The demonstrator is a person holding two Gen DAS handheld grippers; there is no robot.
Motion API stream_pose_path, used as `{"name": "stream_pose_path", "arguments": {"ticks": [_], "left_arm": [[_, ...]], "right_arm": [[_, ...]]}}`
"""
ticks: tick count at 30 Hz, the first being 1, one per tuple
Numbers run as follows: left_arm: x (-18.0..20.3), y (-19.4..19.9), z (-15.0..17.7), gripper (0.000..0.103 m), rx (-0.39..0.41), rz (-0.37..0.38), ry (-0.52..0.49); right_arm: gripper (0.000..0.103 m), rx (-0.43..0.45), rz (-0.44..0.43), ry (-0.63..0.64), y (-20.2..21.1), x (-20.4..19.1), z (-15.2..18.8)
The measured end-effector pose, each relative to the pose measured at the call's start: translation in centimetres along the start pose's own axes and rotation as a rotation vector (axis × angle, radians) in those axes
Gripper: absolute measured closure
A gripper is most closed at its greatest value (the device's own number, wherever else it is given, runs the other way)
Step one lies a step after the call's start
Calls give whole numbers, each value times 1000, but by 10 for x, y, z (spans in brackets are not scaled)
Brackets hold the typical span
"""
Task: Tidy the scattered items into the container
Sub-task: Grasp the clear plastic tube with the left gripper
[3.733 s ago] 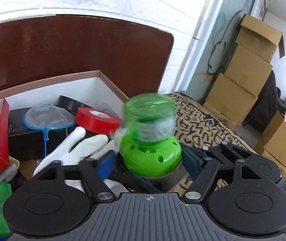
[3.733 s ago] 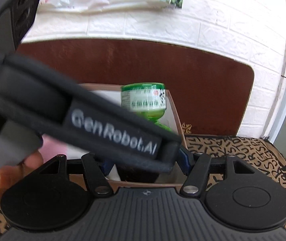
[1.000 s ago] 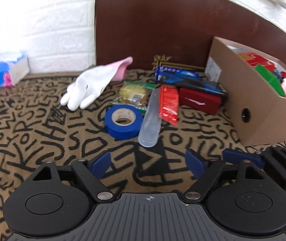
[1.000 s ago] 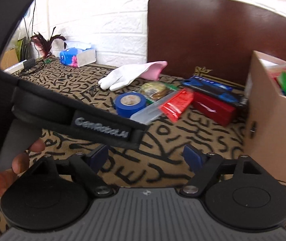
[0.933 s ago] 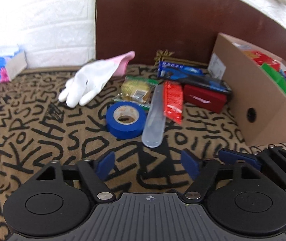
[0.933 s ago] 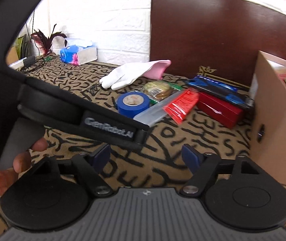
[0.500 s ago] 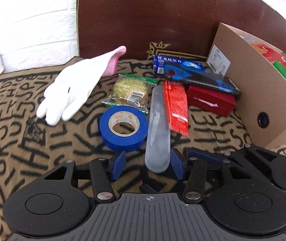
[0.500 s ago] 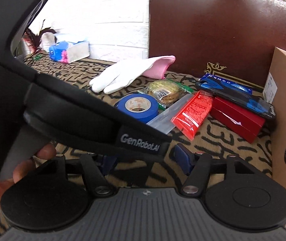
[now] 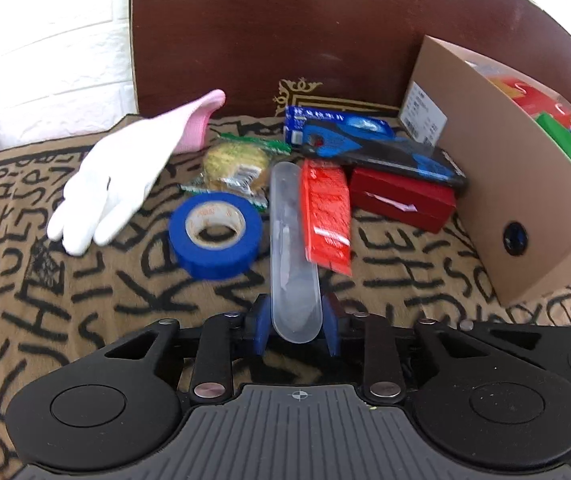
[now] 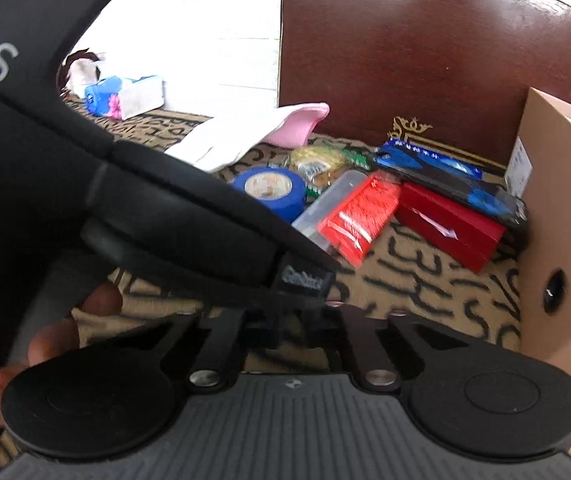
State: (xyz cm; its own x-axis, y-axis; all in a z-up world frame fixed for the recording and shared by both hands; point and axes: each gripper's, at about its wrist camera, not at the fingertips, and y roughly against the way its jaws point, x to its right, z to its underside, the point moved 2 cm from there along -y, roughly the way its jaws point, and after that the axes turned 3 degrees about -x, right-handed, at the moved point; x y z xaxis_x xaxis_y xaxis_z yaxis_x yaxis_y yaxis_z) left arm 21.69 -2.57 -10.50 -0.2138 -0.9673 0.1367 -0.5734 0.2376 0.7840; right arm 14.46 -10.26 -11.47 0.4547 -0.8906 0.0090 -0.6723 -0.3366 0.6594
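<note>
Left claw (image 9: 296, 330) grips clear case (image 9: 291, 240), lengthwise away

A patterned cloth (image 9: 85, 280) with black letter marks covers the surface. Behind it stands a dark brown board (image 9: 285, 32), with a white brick wall (image 9: 45, 40) to the board's left. A tissue pack (image 10: 125, 96) lies left of the board, near the wall.

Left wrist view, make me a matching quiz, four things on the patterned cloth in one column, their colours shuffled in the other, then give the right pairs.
Things:
1. tape roll
2. glove
3. flat box
4. long tube between the left gripper fingers

Colours:
A. clear
B. red
C. blue
D. white with a pink cuff

Pairs: 1-C, 2-D, 3-B, 4-A
</note>
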Motion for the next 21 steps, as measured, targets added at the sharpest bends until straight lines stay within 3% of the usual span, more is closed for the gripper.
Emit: {"name": "stream_pose_path", "arguments": {"ticks": [8, 15, 16, 17, 18, 19, 20, 21], "left_arm": [[17, 19, 27, 77, -14, 20, 51], [42, 45, 70, 76, -35, 44, 65], [46, 48, 75, 70, -36, 50, 64], [49, 52, 80, 58, -37, 56, 62], [50, 55, 83, 56, -39, 59, 65], [49, 57, 83, 47, -40, 63, 72], [47, 59, 81, 43, -41, 70, 82], [44, 59, 77, 36, -39, 74, 91]], "right_arm": [[96, -9, -15, 13, 29, 1, 22], [93, -19, -27, 4, 72, -2, 57], [88, -17, -23, 3, 79, -3, 63], [77, -14, -19, -4, 85, -3, 68], [69, -13, -14, -17, 88, -3, 70], [41, -10, -10, -31, 90, -3, 70], [26, -9, -6, -43, 89, -2, 69], [28, -4, -5, -47, 87, -3, 66]]}}
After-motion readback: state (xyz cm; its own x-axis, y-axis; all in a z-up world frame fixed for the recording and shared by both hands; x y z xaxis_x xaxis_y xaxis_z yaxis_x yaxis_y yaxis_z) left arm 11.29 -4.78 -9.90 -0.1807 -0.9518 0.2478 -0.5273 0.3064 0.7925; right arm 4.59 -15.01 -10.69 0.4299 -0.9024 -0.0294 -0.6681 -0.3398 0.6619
